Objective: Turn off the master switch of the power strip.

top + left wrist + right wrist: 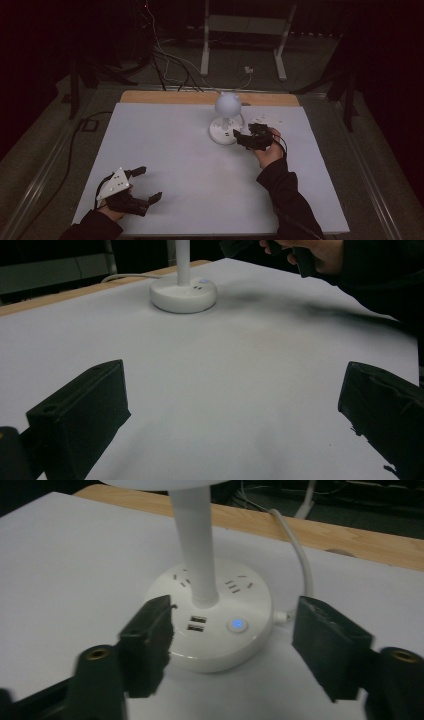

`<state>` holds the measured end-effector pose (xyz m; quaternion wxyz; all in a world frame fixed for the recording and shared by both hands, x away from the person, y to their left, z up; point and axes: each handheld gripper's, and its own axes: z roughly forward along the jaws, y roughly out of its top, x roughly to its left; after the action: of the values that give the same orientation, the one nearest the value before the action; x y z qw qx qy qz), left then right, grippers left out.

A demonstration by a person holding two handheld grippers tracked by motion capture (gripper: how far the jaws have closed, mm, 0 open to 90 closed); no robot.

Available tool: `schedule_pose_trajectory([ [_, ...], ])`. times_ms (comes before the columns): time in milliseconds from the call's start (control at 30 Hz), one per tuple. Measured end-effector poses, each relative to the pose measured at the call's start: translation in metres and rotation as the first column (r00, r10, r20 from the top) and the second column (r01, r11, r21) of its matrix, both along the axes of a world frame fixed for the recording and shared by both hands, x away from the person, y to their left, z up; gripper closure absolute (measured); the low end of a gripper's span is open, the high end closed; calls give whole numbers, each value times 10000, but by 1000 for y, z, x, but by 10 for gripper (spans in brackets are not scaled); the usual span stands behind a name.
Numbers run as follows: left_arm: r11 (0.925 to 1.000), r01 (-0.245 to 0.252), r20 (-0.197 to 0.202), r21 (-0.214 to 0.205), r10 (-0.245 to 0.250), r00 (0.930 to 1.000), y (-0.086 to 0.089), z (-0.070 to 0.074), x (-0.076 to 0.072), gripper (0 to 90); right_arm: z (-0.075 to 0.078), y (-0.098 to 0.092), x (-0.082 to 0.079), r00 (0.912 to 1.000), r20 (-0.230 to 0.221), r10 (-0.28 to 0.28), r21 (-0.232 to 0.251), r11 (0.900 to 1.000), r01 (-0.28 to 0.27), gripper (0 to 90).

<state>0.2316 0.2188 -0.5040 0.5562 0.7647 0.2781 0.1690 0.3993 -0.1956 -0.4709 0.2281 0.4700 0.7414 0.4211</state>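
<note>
Right gripper straddles lamp base, cable behind it

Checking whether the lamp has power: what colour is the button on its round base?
Blue, glowing, on the white lamp base; button clearest in the right gripper view.

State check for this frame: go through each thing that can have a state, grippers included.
Lamp: upright on its round base, shade not glowing.
Button on the base: lit blue.
USB ports: empty.
Cord: attached to the base, trailing off the table's far edge.
Right gripper: open, jaws either side of the base, not pressing.
Left gripper: open, nothing between the jaws.
</note>
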Motion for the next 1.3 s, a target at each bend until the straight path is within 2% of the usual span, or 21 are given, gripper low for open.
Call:
schedule_pose_trajectory([
  [67, 10000, 10, -5, 10, -10, 10000, 0, 0, 0, 3, 0, 1, 0, 9999, 50, -146, -84, 9999, 146, 432],
  [100, 10000, 15, 5, -4, -15, 10000, 0, 0, 0, 3, 0, 1, 0, 9999, 50, -146, -84, 9999, 146, 432],
  [133, 10000, -2, 4, 1, 2, 10000, 0, 0, 0, 3, 0, 1, 1, 9996, 34, -293, -128, 9995, 293, 524],
  [167, 10000, -9, -3, -4, 9, 10000, 0, 0, 0, 3, 0, 1, 1, 9996, 34, -293, -128, 9995, 293, 524],
  [200, 10000, -2, 20, 17, 2, 10000, 0, 0, 0, 3, 0, 1, 2, 9991, -34, -417, 2, 9991, 417, 607],
  [267, 10000, 10, 25, 11, -10, 10000, 0, 0, 0, 3, 0, 1, 2, 9987, -54, -504, 7, 9987, 504, 635],
  [300, 10000, -3, 12, -48, 3, 10000, 0, 0, 0, 3, 0, 2, 3, 9985, -64, -548, 14, 9985, 548, 694],
  [433, 10000, -2, 10, -25, 2, 10000, 0, 0, 0, 3, -2, 3, 5, 9978, -135, -646, -52, 9979, 645, 760],
  [600, 10000, -17, -1, -9, 17, 10000, 0, 0, 0, 3, -3, 5, 8, 9971, -211, -732, -69, 9973, 731, 884],
  [700, 10000, -13, -4, -34, 12, 10000, 0, 0, 0, 3, -4, 7, 9, 9970, -85, -773, -313, 9965, 770, 900],
  [867, 10000, 5, -2, -15, -5, 10000, 0, 0, 0, 3, -6, 10, 14, 9974, -244, -673, -611, 9960, 657, 900],
  [1033, 10000, 7, -11, -17, -7, 10000, 0, 0, 0, 3, -9, 10, 17, 9961, -373, -803, -549, 9954, 782, 900],
  [1300, 10000, 2, -23, -75, -2, 10000, 0, 0, 1, 3, -15, 16, 21, 9963, -305, -801, -893, 9930, 771, 900],
])
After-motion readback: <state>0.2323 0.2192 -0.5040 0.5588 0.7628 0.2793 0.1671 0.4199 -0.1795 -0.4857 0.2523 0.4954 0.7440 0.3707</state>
